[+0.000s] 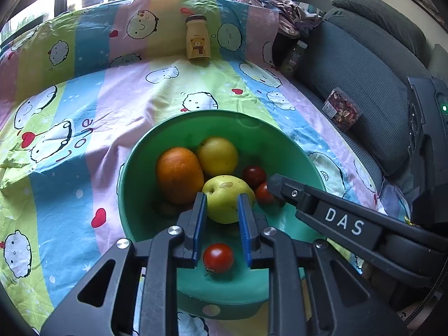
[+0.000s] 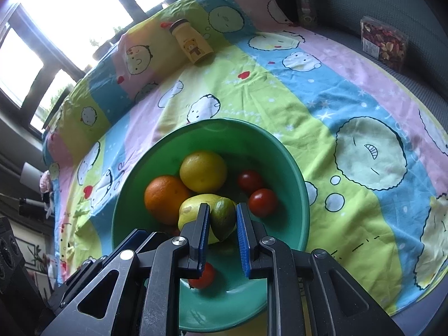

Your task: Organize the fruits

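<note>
Bowl under my tools (image 1: 134,168): green.
Fruit in front of my pads: orange (image 1: 179,175), yellow lemon (image 1: 217,155), yellow-green pear (image 1: 226,196), red tomatoes (image 1: 218,257).
Cloth beyond (image 1: 84,106): pastel stripes, cartoon faces, red hearts.
My pads (image 1: 200,218): blue.

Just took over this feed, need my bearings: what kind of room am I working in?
Probably a living room at home: a grey sofa draped with a cartoon-print sheet, windows behind it, and a green bowl of fruit on the sheet.
</note>
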{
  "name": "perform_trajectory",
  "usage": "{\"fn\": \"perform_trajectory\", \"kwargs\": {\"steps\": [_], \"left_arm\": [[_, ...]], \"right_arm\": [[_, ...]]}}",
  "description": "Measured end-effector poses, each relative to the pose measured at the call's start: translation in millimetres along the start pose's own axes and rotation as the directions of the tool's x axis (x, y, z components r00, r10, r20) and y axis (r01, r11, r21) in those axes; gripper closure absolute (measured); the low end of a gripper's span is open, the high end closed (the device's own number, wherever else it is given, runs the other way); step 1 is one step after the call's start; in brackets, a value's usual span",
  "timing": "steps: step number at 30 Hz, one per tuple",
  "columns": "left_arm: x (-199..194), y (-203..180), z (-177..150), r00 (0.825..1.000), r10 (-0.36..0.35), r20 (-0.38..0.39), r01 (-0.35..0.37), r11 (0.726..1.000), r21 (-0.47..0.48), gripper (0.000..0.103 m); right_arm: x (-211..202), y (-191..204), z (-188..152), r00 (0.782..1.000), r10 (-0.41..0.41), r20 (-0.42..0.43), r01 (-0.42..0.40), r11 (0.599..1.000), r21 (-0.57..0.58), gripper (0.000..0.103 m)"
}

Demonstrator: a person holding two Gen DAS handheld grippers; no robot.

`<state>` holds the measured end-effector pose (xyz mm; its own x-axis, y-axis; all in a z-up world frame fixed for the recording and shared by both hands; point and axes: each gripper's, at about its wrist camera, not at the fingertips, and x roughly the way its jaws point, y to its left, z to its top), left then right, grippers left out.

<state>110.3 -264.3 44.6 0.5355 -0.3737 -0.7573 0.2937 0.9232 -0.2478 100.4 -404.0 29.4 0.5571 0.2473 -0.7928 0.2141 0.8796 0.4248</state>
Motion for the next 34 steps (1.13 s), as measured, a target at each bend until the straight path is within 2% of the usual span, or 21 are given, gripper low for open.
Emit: {"fn": "perform_trajectory", "kwargs": {"steps": [5,8,10,14,18,34], "left_arm": [[-7.4,1.9,0.6,1.0,-0.002,0.013,0.002,1.0,-0.014,0.045],[-13.1,3.4,1.5,1.0,0.009,0.021,-0.009,1.0,-0.019,0.027],[-18.6,5.2,2.4,1.0,0.005,0.026,-0.004,1.0,-0.025,0.021],[-30.9,8.2,3.5,0.998,0.025,0.049,-0.024,0.999,-0.034,0.006],[-39.4,11.5,3.1,0.997,0.035,0.063,-0.032,0.999,-0.042,0.002],[-48.5,14.4,1.3,0.998,0.027,0.065,-0.024,0.999,-0.035,0.001]], "right_arm": [[-6.3,0.5,0.7,1.0,-0.003,0.024,0.003,1.0,0.003,0.08],[-12.1,0.4,0.9,0.999,-0.014,0.047,0.014,1.0,0.003,0.064],[-18.9,1.3,0.5,0.997,-0.024,0.074,0.024,1.0,-0.002,0.051],[-34.0,2.2,-1.0,0.991,-0.02,0.132,0.021,1.0,-0.007,0.04],[-41.4,4.7,-1.2,0.988,-0.011,0.157,0.014,1.0,-0.014,0.034],[-46.4,10.6,-2.9,0.985,-0.019,0.172,0.025,0.999,-0.031,0.033]]}}
